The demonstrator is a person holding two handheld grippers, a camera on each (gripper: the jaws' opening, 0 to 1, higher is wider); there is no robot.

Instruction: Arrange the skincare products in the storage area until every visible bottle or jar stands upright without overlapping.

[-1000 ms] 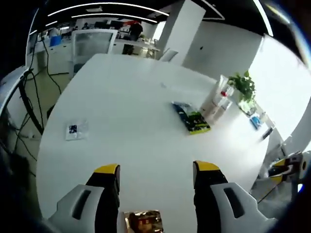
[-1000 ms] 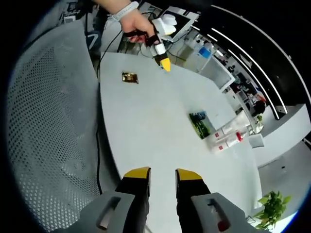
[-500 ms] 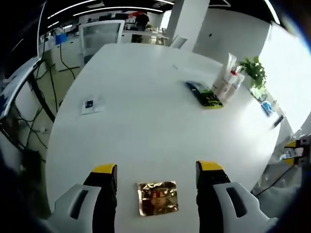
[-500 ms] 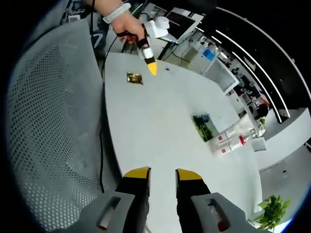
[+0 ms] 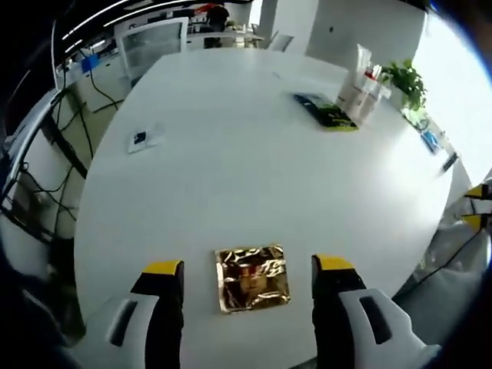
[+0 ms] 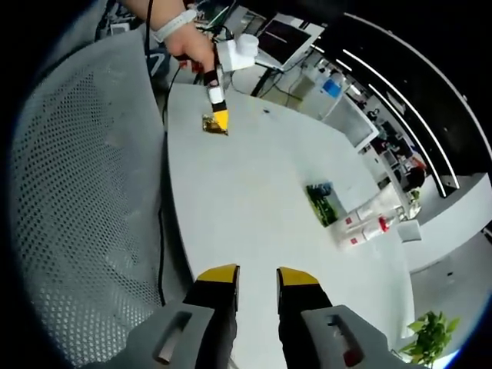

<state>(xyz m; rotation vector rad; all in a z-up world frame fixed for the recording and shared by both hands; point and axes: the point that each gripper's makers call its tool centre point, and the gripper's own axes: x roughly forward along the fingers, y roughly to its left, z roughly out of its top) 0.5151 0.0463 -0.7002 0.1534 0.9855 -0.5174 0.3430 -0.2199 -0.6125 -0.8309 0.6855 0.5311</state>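
Observation:
A gold foil sachet [image 5: 252,277] lies flat on the white table [image 5: 231,177], between the jaws of my left gripper [image 5: 248,267], which is open and just above it. A cluster of white skincare bottles and tubes with red caps [image 5: 361,91] is at the table's far side, beside a dark green packet [image 5: 324,111]. In the right gripper view a hand holds the left gripper [image 6: 217,115] over the sachet [image 6: 207,123]; the green packet [image 6: 323,201] and bottles [image 6: 365,223] lie further right. My right gripper [image 6: 257,277] hangs off the table's near edge, jaws slightly apart with nothing between them.
A small white sachet [image 5: 142,138] lies at the table's left. A potted plant [image 5: 403,81] stands behind the bottles. A grey mesh chair back [image 6: 77,200] rises close to the left of my right gripper. Desks and cables surround the table.
The left gripper has drawn back and down toward the near table edge, so the gold sachet now lies fully between its jaws. The right gripper has barely moved.

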